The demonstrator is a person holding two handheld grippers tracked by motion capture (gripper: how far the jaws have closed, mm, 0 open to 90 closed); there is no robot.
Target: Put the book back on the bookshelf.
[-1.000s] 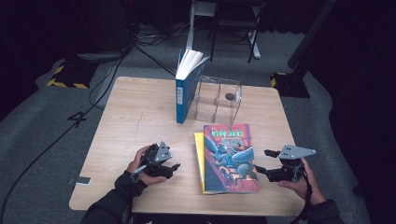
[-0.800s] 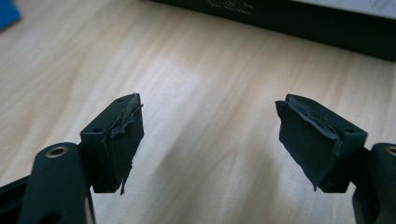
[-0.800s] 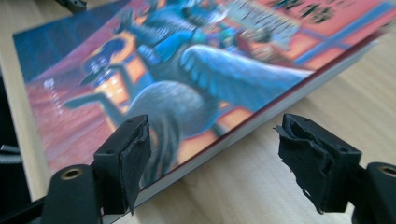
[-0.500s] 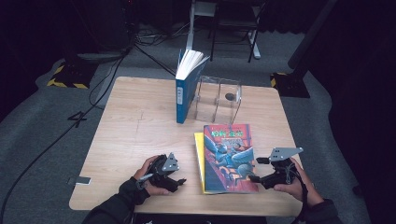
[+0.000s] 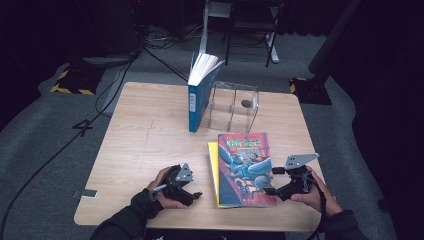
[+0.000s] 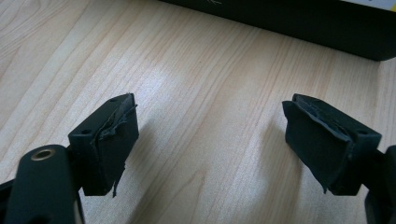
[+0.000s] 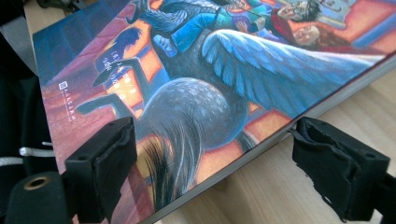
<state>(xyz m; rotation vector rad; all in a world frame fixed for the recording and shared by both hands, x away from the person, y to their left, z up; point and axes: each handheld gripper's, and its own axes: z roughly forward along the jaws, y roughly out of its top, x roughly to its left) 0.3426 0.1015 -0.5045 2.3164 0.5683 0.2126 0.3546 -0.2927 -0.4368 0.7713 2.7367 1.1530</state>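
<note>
Right tool (image 5: 271, 190) sits released at the lower right corner of the picture book (image 5: 246, 167), jaws straddling its edge, one over the cover, one over the worktop (image 5: 150, 145). Left tool (image 5: 197, 194) spread wide over bare wood, just left of the book.

Right hand-held gripper (image 5: 270, 190) at colourful book (image 5: 246, 167) corner, seemingly touching; left hand-held gripper (image 5: 198, 195) just beside.

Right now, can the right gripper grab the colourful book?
Probably yes. The right gripper is open, with its jaws set either side of the edge of the colourful book in the right gripper view, one over the cover, one beside it. Nothing sits between them.
</note>
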